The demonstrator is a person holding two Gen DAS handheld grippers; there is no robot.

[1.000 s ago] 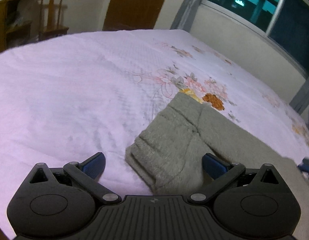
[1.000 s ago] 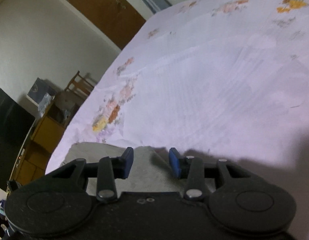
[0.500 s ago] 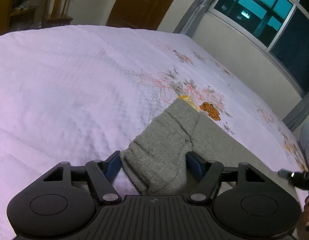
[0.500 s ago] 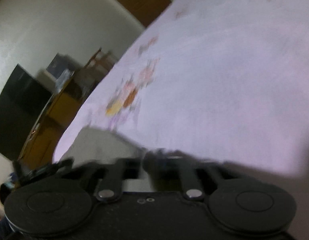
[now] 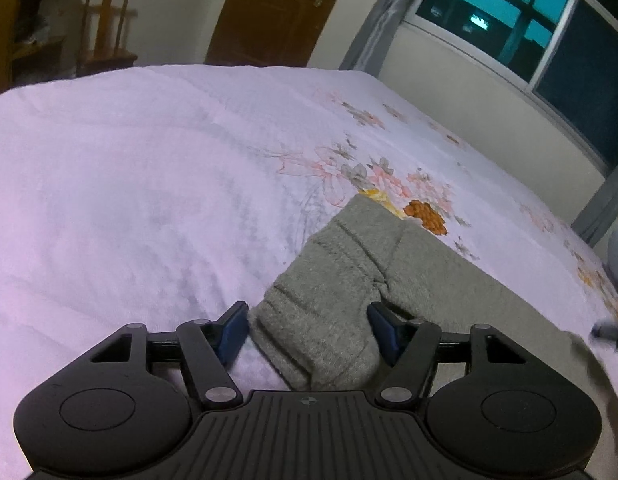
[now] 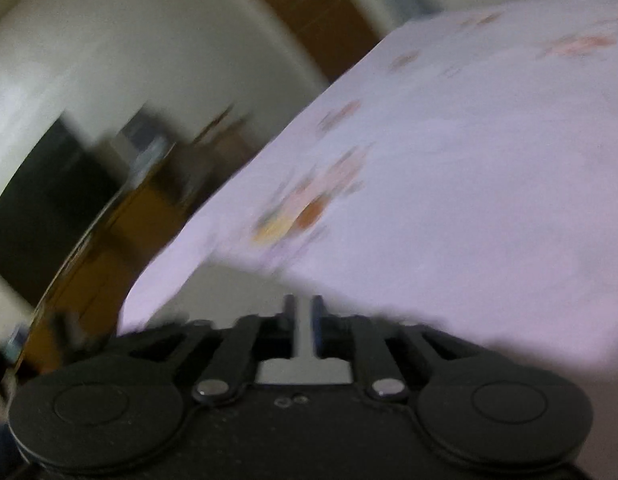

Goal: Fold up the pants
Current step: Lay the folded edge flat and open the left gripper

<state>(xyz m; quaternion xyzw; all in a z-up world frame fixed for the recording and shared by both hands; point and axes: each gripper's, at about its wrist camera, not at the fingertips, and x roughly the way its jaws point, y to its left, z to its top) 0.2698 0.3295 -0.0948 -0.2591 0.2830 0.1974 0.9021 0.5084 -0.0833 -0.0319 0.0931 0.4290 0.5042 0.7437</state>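
The left tongs (image 5: 307, 330) have narrowed over the last second from a wide spread to a gap that just brackets the near end of the pants (image 5: 333, 288); the blue pads (image 5: 233, 332) sit close on either side of the bunched cloth but do not yet pinch it, so I read them as open and about to bite. The right tongs (image 6: 300, 322) have gone from a moderate gap to nearly closed, with only a thin pale strip between the fingers. The view is smeared with motion, and I judge that strip to be pants fabric, gripped at an edge, though the blur leaves some doubt.

Together this suggests the grab before a fold: one end secured on the right, the other about to be taken on the left, the lift and fold not yet begun.

The pants are grey and fleecy, lying toward the near right part of the bed (image 5: 129, 184). The end at the left tongs is rumpled into soft ridges, with a seam running back from it; beyond, the cloth lies flatter and stretches off toward the right edge, its far corner touching the orange flower print.
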